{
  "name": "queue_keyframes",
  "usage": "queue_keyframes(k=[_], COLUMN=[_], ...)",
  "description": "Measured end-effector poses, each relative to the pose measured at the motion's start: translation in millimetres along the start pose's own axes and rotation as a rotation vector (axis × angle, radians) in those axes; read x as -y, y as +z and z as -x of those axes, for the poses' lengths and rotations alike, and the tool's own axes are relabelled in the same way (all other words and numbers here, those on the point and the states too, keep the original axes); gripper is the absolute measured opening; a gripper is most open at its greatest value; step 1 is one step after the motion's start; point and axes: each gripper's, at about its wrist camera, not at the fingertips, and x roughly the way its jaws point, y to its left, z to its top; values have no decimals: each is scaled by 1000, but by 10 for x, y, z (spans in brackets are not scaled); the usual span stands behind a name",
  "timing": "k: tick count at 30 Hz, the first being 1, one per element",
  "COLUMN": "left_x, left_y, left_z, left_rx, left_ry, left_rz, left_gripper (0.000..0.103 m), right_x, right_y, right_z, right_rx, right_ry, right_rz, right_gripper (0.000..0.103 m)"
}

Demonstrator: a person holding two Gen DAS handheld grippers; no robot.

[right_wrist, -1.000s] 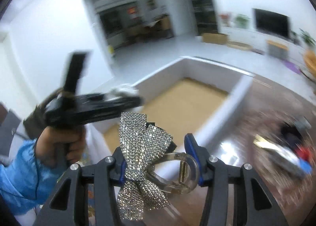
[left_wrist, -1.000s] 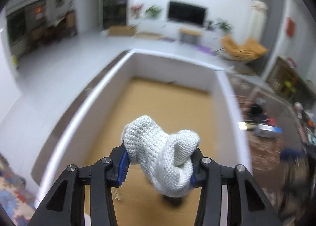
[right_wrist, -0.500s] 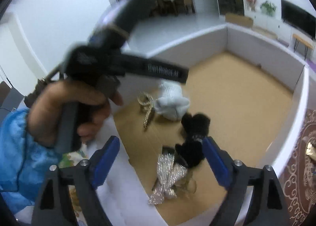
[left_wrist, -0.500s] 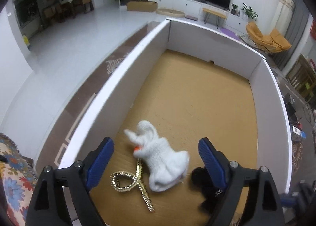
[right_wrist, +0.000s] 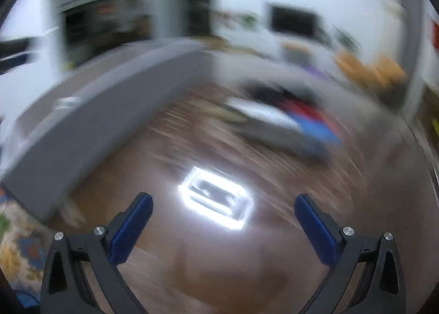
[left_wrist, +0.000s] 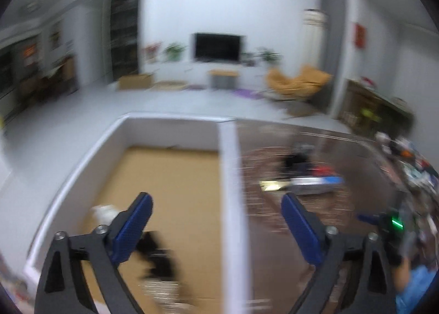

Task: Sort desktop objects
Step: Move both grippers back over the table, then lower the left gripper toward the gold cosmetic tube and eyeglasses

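Both views are smeared by motion. The left hand-held gripper (left_wrist: 216, 227) is spread wide with nothing between its blue pads, and it sits over the right wall of a white box (left_wrist: 229, 177) with a brown cardboard floor. Inside the box, at the near left, lie a white knitted bundle (left_wrist: 103, 211), a dark fuzzy thing (left_wrist: 157, 255) and something glittery (left_wrist: 167, 290), all too blurred to tell which way they point. The right hand-held gripper (right_wrist: 223, 229) is equally wide and empty, poised above the glossy brown counter (right_wrist: 192, 273), where a bright rectangle of reflected lamp light (right_wrist: 216, 200) glares. The things left to sort sit at the far right of the counter: a long silver and blue packet (right_wrist: 285, 126), with dark and red pieces just behind it. The packet's long axis appears to run from far left to near right in the right-hand view. The step in hand seems to be reaching for the next piece; doing it well likely means slowing down, then closing the pads across the packet's narrow width rather than along its length.
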Motion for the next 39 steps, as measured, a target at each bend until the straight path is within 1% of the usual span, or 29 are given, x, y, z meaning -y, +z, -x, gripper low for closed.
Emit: queue_keyframes(k=[2,3,4,6,7,9,11,12,13,15,19,21,22,39], left_x=[461,719,903,1270,1449,1719,1860,1947,1990,2008,1991,2018,2022,2012], left_y=[-8,-32,-49,-161,-254,-453,-669,-768,-849,-955,-1046,-1075,-1078,-1109], left_z=[38,19,-47,-248,-410,-764,-1076,-1257,-1410,-1674,-1991,-2100,-2097,-2095], left_rx=[13,-1,-22,-80,-113,-171,-224,-251,-271,-292,-323,-340,-343,-338], left_ry=[-77,-118,-141,-179,-183,-169,-127,-103,-89,-70,-45,-36,-28,-34], left_rz=[-63,-96,-114,-150,-167,-191,-208,-213,-209,-188,-134,-128,-133,-135], left_gripper=[103,103,103,103,103,103,103,103,103,103,103,103,103,103], right_x=[457,668,877,1177,1286,1458,1488,1465,1445,1430,1431,1432,1432,1429], right_y=[-116,-178,-232,-327,-333,-351,-332,-321,-288,-307,-333,-331,-329,-332], right_z=[-52,-54,-52,-56,-37,20,3,-10,-58,-30,-20,-20,-21,-19], right_rx=[-46,-69,-90,-113,-126,-107,-111,-119,-129,-129,-128,-128,-128,-128], right_ry=[-83,-127,-167,-212,-213,-199,-202,-213,-226,-225,-224,-224,-224,-224], right_rz=[-73,-100,-128,-178,-205,-265,-279,-266,-255,-249,-250,-250,-250,-250], right_gripper=[103,103,103,103,103,103,103,103,103,103,103,103,103,103])
